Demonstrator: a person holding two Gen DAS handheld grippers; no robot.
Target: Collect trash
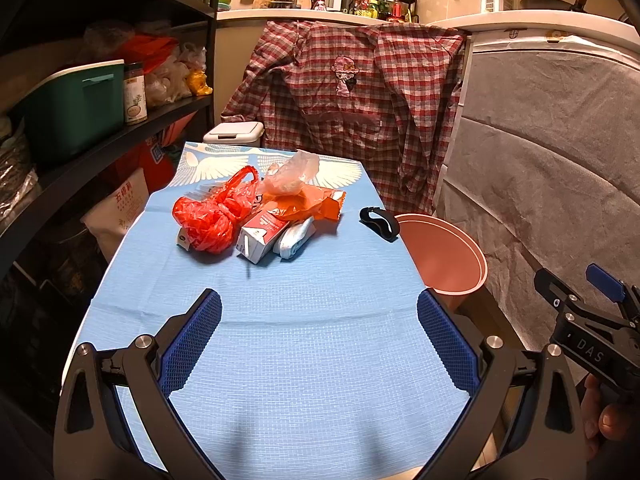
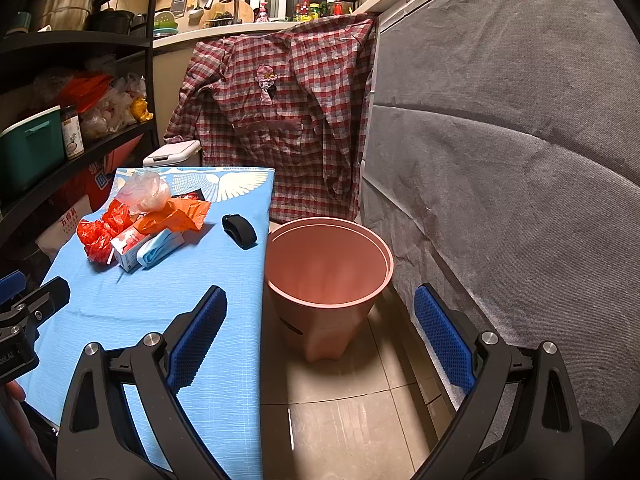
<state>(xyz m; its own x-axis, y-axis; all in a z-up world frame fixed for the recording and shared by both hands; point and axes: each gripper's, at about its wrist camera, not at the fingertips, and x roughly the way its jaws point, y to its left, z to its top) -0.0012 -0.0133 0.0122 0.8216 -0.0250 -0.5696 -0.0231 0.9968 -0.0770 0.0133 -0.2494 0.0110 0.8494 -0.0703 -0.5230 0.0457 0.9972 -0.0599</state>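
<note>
Still untouched, trash pile [image 1: 256,216] sits far on table [image 1: 280,360], pink bin [image 2: 328,264] right; both grippers [image 1: 318,338] [image 2: 320,336] wide open, empty; loose bags, possibly tangled, may spill when lifted.

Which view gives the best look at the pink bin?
The right wrist view: the pink bin shows whole there, rim, empty inside and base on the floor tiles. The left wrist view shows only its upper part, cut off by the table edge.

Dim kitchen w/ tiled floor [image 2: 352,420]
</note>
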